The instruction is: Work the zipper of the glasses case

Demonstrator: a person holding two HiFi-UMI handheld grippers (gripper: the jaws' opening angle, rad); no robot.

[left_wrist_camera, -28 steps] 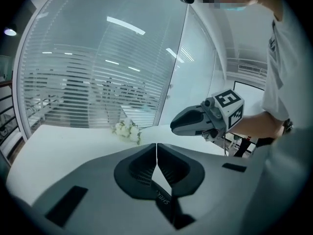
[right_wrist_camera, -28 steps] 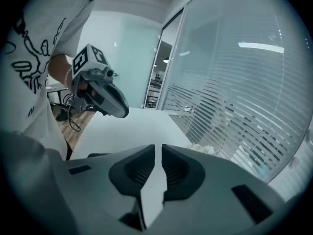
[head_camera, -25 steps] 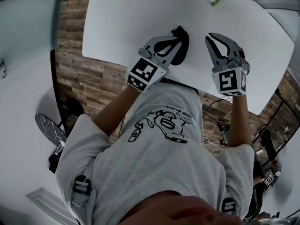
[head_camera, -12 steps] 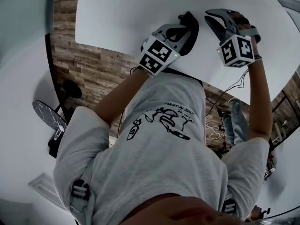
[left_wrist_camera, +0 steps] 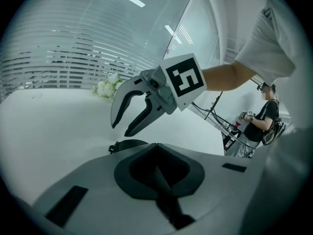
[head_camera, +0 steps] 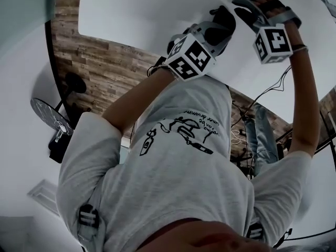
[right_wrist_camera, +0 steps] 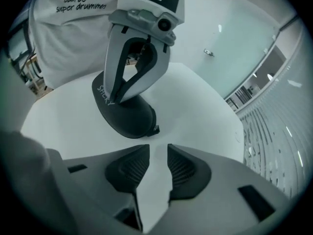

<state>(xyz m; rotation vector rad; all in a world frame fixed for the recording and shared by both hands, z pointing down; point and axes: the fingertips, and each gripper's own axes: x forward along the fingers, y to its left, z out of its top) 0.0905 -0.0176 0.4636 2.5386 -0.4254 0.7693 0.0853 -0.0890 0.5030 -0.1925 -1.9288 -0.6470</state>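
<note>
The black glasses case (right_wrist_camera: 124, 114) lies on the white table (right_wrist_camera: 195, 106), its zipper pull (right_wrist_camera: 155, 129) sticking out at the end nearest my right gripper. My left gripper (right_wrist_camera: 115, 100) stands on the case, jaws shut, tips resting on its top; whether they pinch any of it I cannot tell. In the left gripper view its pads (left_wrist_camera: 156, 148) meet with nothing seen between them. My right gripper (right_wrist_camera: 157, 153) hovers just beside the case's zipper end. Its jaws have just been opening and hold nothing. In the head view the case (head_camera: 226, 22) shows between both grippers.
A bunch of white flowers (left_wrist_camera: 108, 88) stands at the table's far side. The table's near edge (head_camera: 131, 49) borders wood flooring. A person (left_wrist_camera: 261, 121) stands in the background beyond cables and stands.
Both grippers have come down toward the table. The right gripper has rolled over and its jaws have spread apart. The left gripper's tips now rest on the case.
</note>
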